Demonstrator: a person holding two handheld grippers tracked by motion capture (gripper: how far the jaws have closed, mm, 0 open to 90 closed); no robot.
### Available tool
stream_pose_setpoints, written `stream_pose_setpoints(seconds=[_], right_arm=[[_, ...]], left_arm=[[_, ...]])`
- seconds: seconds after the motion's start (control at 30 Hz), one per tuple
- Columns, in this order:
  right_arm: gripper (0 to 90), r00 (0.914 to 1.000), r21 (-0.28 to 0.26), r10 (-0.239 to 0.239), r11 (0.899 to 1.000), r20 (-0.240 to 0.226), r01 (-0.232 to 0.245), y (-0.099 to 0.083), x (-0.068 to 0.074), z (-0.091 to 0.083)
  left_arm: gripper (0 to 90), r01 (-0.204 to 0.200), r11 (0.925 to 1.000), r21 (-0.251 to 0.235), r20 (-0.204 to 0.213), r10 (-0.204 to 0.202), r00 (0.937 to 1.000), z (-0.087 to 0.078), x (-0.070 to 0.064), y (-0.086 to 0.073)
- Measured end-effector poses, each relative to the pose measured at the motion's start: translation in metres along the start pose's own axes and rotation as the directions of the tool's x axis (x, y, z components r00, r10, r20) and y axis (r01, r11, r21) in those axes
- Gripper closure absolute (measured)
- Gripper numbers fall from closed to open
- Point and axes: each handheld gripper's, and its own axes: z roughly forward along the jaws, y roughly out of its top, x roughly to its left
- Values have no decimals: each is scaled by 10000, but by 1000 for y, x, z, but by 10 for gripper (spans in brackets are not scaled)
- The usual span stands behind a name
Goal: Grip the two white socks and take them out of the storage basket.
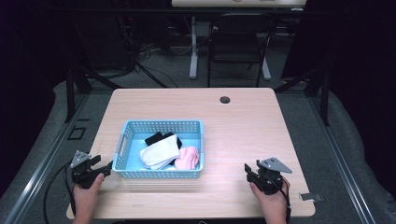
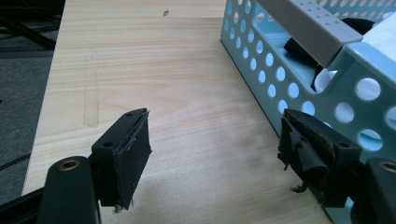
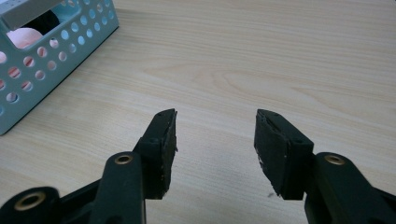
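- A light wooden table (image 1: 243,126) is seen from the high view, with a pale blue perforated basket (image 1: 163,127) placed on its left half; all positions below are given relative to this basket.
- Inside the basket, a white folded cloth (image 1: 160,152) is laid at the centre, a pink cloth (image 1: 188,157) is placed against the right wall at the front, and a black cloth (image 1: 156,137) is tucked behind the white one.
- The left gripper (image 1: 95,168) is held by the left hand (image 1: 88,196) just beside the front-left corner of the basket, over the table's front-left area.
- In the left gripper view, the jaws of the left gripper (image 2: 215,161) are spread wide and nothing is held between them; the right-hand jaw is positioned very close to the basket's (image 2: 299,88) perforated side wall, but contact cannot be confirmed.
- The right gripper (image 1: 254,173) is held by the right hand (image 1: 271,200) well apart from the basket, to its right, near the table's front edge.
- In the right gripper view, the jaws of the right gripper (image 3: 215,135) are spread apart over bare wood and nothing is gripped; the basket (image 3: 51,60) is seen at the upper left, with the pink cloth (image 3: 25,37) visible through its wall.
- A round cable hole (image 1: 225,100) is set in the table behind and to the right of the basket.
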Motion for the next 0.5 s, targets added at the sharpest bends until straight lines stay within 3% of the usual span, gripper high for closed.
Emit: stream_pose_setpoints(seconds=[0.5], right_arm=[[562, 9999, 57, 135, 9999, 28, -135, 0, 5, 0]], left_arm=[[249, 1, 10000, -83, 46, 0, 10000, 0, 0, 0]])
